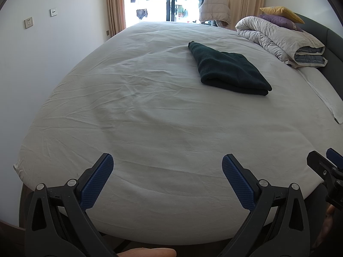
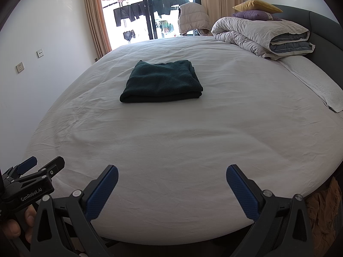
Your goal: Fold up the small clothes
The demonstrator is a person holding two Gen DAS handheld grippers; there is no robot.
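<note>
Bed (image 2: 171, 150): large, covered by a pale creased sheet, filling most of both views; its near half bare. Rolled duvet (image 2: 261, 36): grey-white, bundled at the far right by the dark headboard (image 2: 321, 27), with a purple pillow (image 2: 253, 15) and a yellow pillow (image 2: 257, 5) stacked on it; well apart from the working area. White towel (image 2: 317, 87): laid flat along the right edge of the bed. Padded vest (image 2: 194, 18): pale, draped over something just beyond the far side of the bed, before the balcony door. Dark green garment (image 2: 161, 81): the task's item, lying near the middle of the bed, toward the far side, as a compact rectangle of several layers with edges fairly even; a small corner sticks out at its far end in the left wrist view. Judged status: this piece looks folded and finished; no other loose clothing shows on the sheet, so whatever is left must come from outside these views, perhaps the tan cloth (image 2: 323, 205) glimpsed below the bed's right edge, though its nature cannot be told. Left gripper (image 1: 167, 180): jaws spread wide, holding nothing, hanging over the near edge, well apart from the garment. Right gripper (image 2: 171, 190): likewise wide and empty, just beside the left one. Obstructions: none between grippers and garment.
</note>
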